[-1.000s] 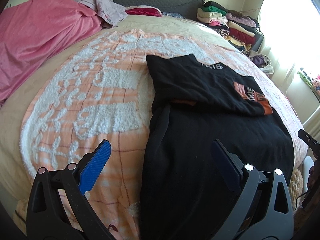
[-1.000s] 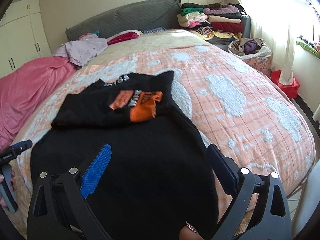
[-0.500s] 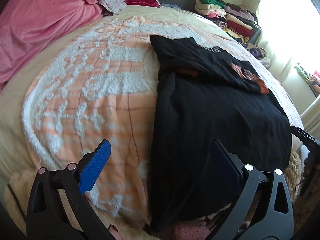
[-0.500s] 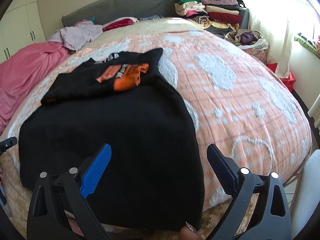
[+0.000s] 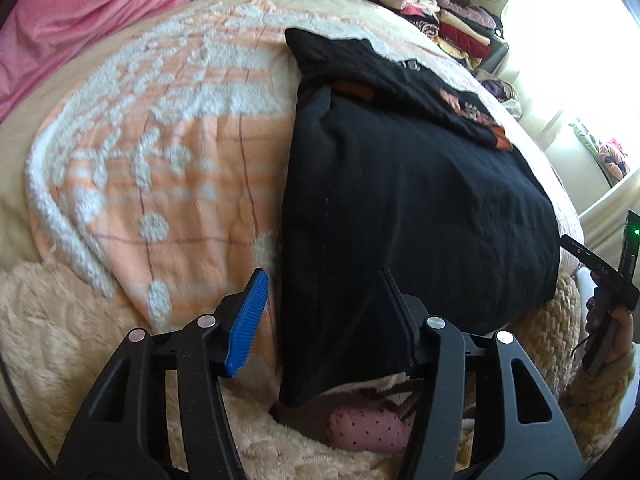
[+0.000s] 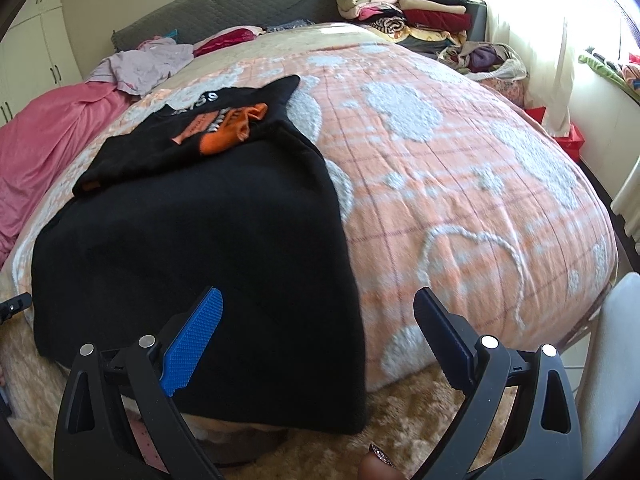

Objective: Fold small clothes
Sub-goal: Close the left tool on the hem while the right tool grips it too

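Note:
A black garment with an orange print (image 5: 400, 184) lies flat on the bed, its top part folded down and its bottom hem hanging over the bed's near edge. It also shows in the right wrist view (image 6: 192, 240). My left gripper (image 5: 324, 292) is open and empty, low at the hem's left corner, one finger on each side of the cloth edge. My right gripper (image 6: 316, 316) is open and empty, just in front of the hem's right corner. The right gripper's body shows at the right edge of the left wrist view (image 5: 600, 276).
The bed carries an orange and white blanket (image 6: 460, 184) over a beige fleece cover (image 5: 60, 340). A pink blanket (image 5: 80, 12) lies at the far left. Stacked folded clothes (image 6: 408, 8) stand by the headboard. A pink dotted item (image 5: 368, 424) lies below the hem.
Both grippers have dropped down and back toward the bed's near edge, so the garment's hem now sits right at the fingertips. Both stay open.

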{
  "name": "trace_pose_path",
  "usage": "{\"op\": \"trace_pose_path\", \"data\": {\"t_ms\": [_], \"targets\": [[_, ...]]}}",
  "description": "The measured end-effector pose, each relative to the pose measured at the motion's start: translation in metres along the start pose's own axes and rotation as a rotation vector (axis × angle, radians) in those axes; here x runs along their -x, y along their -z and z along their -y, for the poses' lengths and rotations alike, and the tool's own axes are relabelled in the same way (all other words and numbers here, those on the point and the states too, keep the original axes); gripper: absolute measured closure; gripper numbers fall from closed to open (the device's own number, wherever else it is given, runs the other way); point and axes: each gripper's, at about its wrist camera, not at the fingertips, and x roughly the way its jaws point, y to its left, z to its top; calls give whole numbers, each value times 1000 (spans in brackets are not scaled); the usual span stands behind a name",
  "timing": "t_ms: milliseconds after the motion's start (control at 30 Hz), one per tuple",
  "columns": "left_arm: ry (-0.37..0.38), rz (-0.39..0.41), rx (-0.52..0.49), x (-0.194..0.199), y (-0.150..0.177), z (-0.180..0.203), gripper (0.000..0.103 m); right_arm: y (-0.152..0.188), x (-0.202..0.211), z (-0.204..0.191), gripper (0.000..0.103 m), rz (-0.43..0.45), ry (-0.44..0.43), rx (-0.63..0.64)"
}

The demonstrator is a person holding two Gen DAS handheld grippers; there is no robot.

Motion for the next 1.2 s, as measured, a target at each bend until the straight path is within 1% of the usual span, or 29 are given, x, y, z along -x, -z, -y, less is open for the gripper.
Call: {"op": "trace_pose_path", "data": {"t_ms": [167,367,400,500,567,633,700,733,767,800,867,967,1033,1067,1100,1167,1200], "targets": [[29,-23,2,-6,7,5,55,12,1,14,7,-27,-35,-35],[11,-55,-5,-14,12,5,55,24,1,19,9,-51,-66,-36],[9,-61,-7,-15,13,5,55,26,1,20,17,-58,-73,-37],[2,-72,-17,-17,16,6,55,31,-4,19,35,-87,-104,-28],[4,-73,-18,-18,17,7,54,34,-8,18,43,-100,-108,-17],[7,-76,-19,-19,17,7,51,35,-10,18,47,-108,-114,-9],[11,-80,-22,-19,17,8,48,36,-10,18,60,-110,-155,-8],[11,-82,-24,-20,18,9,47,37,-11,18,62,-113,-170,-9],[11,-84,-26,-20,18,9,47,38,-10,18,66,-114,-183,-4],[12,-85,-26,-20,18,9,45,38,-9,17,76,-114,-199,2],[18,-88,-26,-21,19,10,43,39,-4,16,87,-104,-246,3],[18,-92,-27,-23,19,11,42,40,-5,19,88,-104,-263,-11],[14,-92,-36,-25,19,11,42,41,-8,23,83,-114,-273,-29],[11,-92,-38,-25,19,12,43,44,-9,26,76,-122,-259,-27],[4,-90,-39,-25,19,12,46,45,-10,27,71,-134,-251,-23],[-11,-88,-37,-24,19,10,53,50,-12,29,69,-135,-262,-21],[-15,-87,-33,-25,19,10,59,51,-11,28,71,-133,-263,-9]]}}
